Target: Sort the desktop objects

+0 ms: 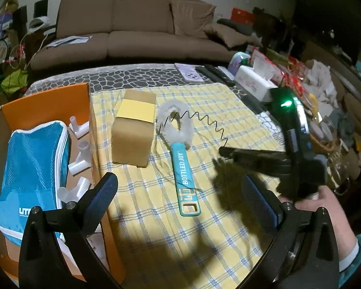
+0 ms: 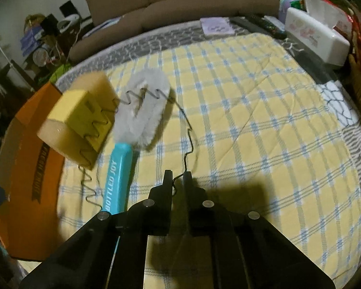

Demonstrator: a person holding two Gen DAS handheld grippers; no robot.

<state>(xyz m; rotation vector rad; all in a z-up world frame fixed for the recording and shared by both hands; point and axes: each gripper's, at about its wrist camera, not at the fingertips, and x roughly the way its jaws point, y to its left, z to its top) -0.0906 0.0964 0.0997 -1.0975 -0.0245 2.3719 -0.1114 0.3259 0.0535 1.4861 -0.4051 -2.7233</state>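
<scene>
Left wrist view looking steeply down from the near left over the checked cloth (image 1: pixel 204 101) toward the far sofa (image 1: pixel 137 19), right wrist view lower and closer, both sharing the bottle brush (image 1: pixel 183 168) (image 2: pixel 119 175) and sponge (image 1: pixel 132 134) (image 2: pixel 81 118)

On the checked cloth (image 1: pixel 204 228): one sponge block (image 1: pixel 132 134), one bottle brush (image 1: pixel 183 166), one zigzag wire (image 1: pixel 211 122). Left of that cloth, in one orange box (image 1: pixel 48 103): one blue mesh pouch (image 1: pixel 33 168), at least four white pipe fittings (image 1: pixel 80 163). Beyond the cloth: one tissue box (image 1: pixel 255 82), one brown sofa (image 1: pixel 137 29). Two hand-held grippers: left (image 1: pixel 180 195), right (image 2: pixel 178 180).
</scene>
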